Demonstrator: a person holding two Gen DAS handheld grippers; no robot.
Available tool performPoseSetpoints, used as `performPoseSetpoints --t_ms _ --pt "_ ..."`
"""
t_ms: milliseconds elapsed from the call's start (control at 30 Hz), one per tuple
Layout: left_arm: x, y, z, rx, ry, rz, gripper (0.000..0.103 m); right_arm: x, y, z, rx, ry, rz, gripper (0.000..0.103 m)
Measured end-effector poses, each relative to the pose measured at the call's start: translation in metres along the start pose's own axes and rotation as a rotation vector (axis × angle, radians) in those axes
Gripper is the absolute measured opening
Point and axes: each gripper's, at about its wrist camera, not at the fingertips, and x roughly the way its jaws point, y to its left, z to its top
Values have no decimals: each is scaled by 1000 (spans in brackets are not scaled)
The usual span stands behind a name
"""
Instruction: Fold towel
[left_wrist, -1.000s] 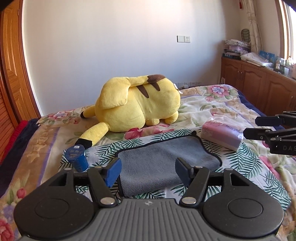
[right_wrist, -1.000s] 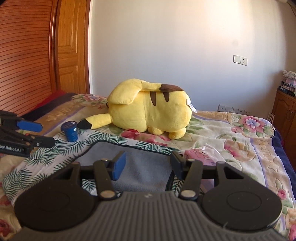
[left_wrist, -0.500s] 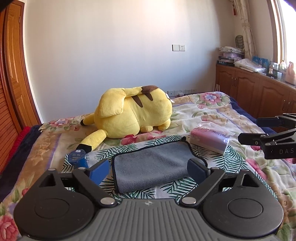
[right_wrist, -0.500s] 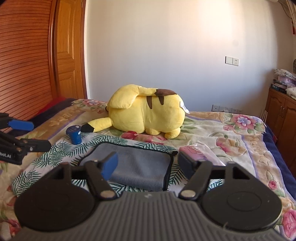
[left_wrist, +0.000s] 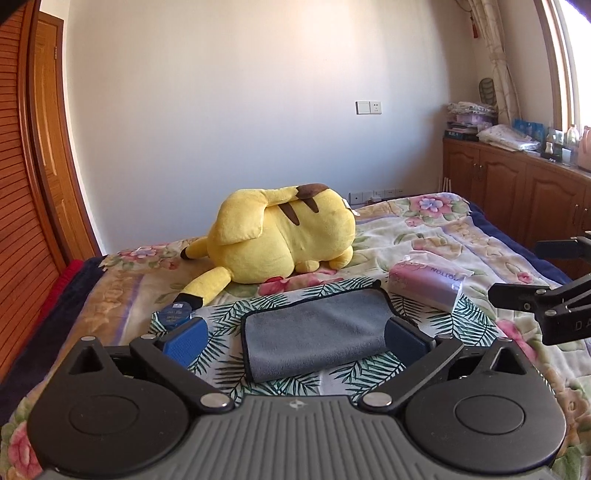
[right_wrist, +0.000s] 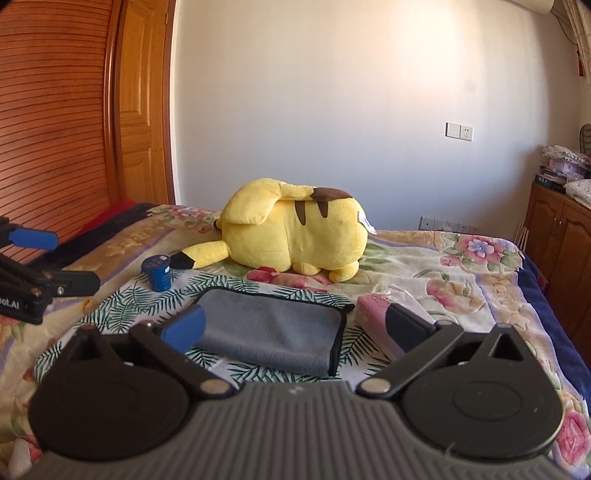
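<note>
Both grippers, left gripper (left_wrist: 295, 338) and right gripper (right_wrist: 293, 326), hover with jaws spread wide, empty, over the folded grey towel (left_wrist: 316, 328) on the bed (left_wrist: 424, 229); its underside is hidden.

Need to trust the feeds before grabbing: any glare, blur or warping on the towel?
Left wrist view: grey towel sharp, evenly sunlit; window blown out at right. Right wrist view: towel clear; door frame bowed by fisheye, no glare.
</note>
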Motion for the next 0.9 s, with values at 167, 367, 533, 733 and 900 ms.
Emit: performPoseSetpoints --t_ms 167,367,533,733,900 --pt "-8 -3 -9 -14 2 21 87 -8 3 -8 16 7 2 103" --pt "-16 -6 -25 -16 16 18 87 -17 8 -18 27 16 7 103" --pt "-25 -12 -42 -21 30 38 87 -23 10 -27 52 20 11 103" --pt "-34 -23 -62 -7 43 43 87 -32 15 -41 62 4 1 103" --pt "-36 -27 -77 -4 57 38 87 -38 14 -51 73 6 -8 103"
